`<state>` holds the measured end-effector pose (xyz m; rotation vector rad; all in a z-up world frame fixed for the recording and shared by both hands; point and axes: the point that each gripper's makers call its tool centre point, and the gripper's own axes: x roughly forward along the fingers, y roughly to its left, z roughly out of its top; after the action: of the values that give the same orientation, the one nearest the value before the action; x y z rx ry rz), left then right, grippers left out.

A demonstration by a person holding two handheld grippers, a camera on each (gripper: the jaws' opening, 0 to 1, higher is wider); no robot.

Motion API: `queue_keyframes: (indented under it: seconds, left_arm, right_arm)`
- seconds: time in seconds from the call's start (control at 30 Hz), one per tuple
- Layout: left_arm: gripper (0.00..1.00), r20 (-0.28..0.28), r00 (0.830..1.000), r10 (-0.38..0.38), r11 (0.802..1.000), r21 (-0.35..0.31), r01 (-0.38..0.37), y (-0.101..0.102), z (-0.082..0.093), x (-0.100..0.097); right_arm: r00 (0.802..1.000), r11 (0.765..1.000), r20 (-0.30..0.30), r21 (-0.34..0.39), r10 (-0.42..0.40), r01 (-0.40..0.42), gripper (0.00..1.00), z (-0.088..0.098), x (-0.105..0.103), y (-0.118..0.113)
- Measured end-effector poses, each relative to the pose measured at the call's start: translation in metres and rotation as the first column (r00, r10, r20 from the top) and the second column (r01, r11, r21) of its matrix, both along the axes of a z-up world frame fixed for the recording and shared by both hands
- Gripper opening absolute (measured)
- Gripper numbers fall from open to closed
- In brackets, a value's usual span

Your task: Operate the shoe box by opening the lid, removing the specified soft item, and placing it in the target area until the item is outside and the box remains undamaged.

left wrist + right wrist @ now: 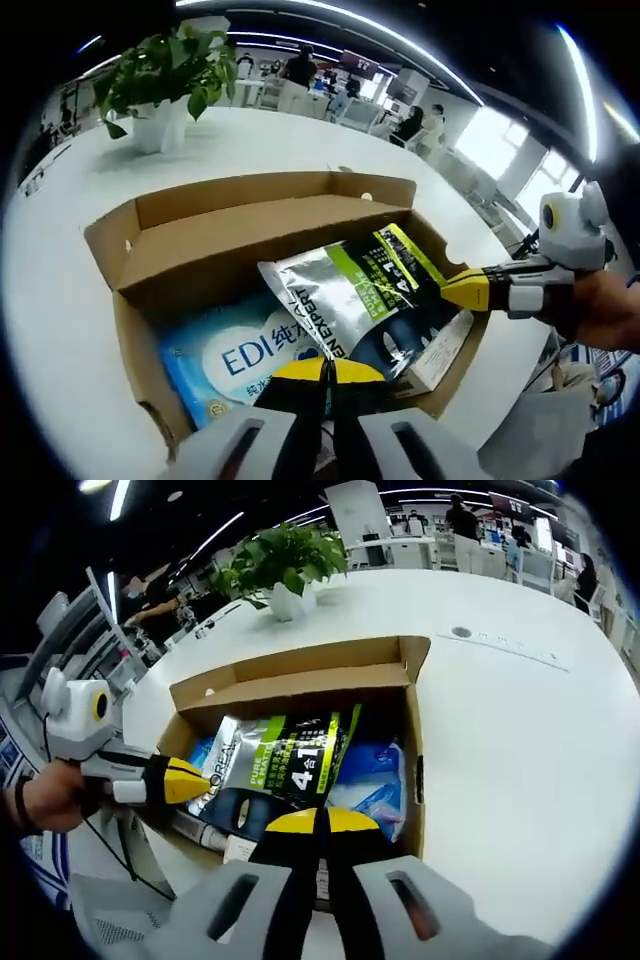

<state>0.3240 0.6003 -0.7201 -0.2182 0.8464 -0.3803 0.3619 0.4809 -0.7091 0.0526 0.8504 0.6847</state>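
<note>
An open cardboard shoe box (135, 345) (300, 662) lies on the white table with its lid folded back. A silver and green soft pouch (345, 300) (270, 755) slants across the top of the box. My left gripper (328, 372) (192, 780) is shut on the pouch's silver end. My right gripper (320, 822) (466, 289) is shut on its green and yellow end. Under the pouch lies a blue wipes pack (235, 360) (370, 770).
A white carton (440, 352) sits in the box beside the pouch. A potted plant (165, 75) (285, 560) stands on the table (300, 145) (520, 730) beyond the box. People sit at desks far behind. A hand (605, 310) holds the right gripper.
</note>
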Motion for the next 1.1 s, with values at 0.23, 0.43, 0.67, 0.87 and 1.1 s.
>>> queue_keyframes:
  seconds: [0.23, 0.43, 0.67, 0.87, 1.1]
  left_arm:
    - [0.0, 0.05, 0.999, -0.013, 1.0, 0.008, 0.013, -0.002, 0.023, 0.003]
    - [0.0, 0.064, 0.998, -0.02, 1.0, 0.013, 0.02, -0.004, 0.031, 0.005]
    - [0.0, 0.084, 0.995, -0.055, 0.998, 0.021, 0.053, -0.021, 0.043, 0.015]
    - [0.0, 0.107, 0.988, -0.109, 0.994, 0.023, 0.107, -0.051, 0.055, 0.028]
    - [0.0, 0.126, 0.97, -0.208, 0.978, 0.029, 0.206, -0.107, 0.065, 0.042]
  right_arm:
    - [1.0, 0.999, 0.027, 0.036, -0.011, 0.01, 0.0, 0.018, 0.0, -0.004]
    - [0.999, 0.999, 0.039, 0.046, -0.015, 0.014, 0.0, 0.024, 0.001, -0.006]
    - [0.997, 0.998, 0.061, 0.047, -0.037, 0.035, 0.0, 0.034, 0.002, -0.023]
    - [0.993, 0.995, 0.082, 0.052, -0.089, 0.085, 0.0, 0.045, 0.008, -0.055]
    - [0.979, 0.982, 0.095, 0.062, -0.183, 0.178, 0.0, 0.055, 0.01, -0.112]
